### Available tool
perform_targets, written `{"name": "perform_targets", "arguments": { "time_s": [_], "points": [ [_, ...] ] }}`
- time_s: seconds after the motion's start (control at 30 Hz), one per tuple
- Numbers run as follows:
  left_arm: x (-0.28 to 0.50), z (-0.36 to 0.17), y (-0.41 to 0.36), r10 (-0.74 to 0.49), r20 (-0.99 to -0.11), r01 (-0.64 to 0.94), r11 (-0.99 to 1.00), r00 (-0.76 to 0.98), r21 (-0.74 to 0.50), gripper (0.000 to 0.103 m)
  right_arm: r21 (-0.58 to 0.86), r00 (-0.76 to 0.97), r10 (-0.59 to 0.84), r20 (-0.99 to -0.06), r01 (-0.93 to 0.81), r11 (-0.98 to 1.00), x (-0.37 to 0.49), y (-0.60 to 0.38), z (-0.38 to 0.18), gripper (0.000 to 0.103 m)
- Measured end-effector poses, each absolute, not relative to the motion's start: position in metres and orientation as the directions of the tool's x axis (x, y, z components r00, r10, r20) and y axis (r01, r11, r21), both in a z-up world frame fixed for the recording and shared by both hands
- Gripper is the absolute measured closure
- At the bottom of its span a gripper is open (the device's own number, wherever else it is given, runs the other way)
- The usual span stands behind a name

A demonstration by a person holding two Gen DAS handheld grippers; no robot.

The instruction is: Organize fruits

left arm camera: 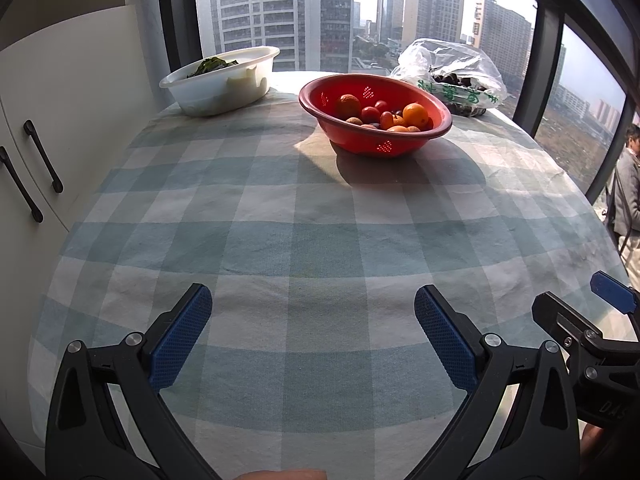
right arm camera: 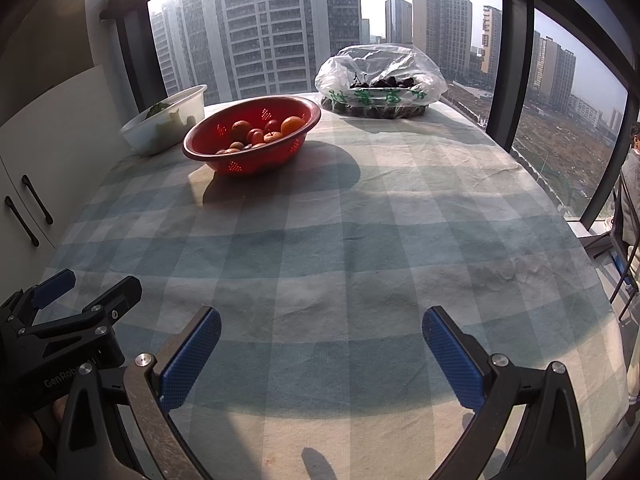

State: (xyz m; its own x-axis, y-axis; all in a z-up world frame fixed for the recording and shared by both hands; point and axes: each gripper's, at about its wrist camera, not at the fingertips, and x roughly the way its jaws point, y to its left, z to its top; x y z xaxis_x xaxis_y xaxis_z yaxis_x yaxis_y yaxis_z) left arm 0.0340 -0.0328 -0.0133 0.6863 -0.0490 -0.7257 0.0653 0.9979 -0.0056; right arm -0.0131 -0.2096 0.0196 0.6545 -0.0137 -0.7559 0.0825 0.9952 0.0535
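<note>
Currently both tongs released, jaws spread wide over bare checked cloth at the bottom of each frame: left tongs (left arm camera: 313, 322), right tongs (right arm camera: 321, 344), nothing between them. Red colander (left arm camera: 372, 142) with oranges and small red fruits (left arm camera: 415, 114) sits upper centre in left view, upper left in right view (right arm camera: 248, 164). White basin (left arm camera: 216, 88) with greens just left of it. Plastic bag (right arm camera: 380, 76) of dark fruit at the counter (right arm camera: 360, 240) far edge, right of colander

White basin (left arm camera: 224, 80) of greens sits beside white cabinet (left arm camera: 60, 120).
</note>
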Motion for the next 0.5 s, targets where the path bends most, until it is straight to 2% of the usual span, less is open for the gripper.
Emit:
{"name": "perform_targets", "arguments": {
  "time_s": [0.5],
  "points": [
    [0.0344,-0.0131,-0.0328,-0.05,-0.726,0.066,0.998,0.686,-0.007,0.0,0.048,0.651,-0.016,-0.759,0.08,0.996,-0.0138,-0.2088,0.0185,0.0]
  ]
}}
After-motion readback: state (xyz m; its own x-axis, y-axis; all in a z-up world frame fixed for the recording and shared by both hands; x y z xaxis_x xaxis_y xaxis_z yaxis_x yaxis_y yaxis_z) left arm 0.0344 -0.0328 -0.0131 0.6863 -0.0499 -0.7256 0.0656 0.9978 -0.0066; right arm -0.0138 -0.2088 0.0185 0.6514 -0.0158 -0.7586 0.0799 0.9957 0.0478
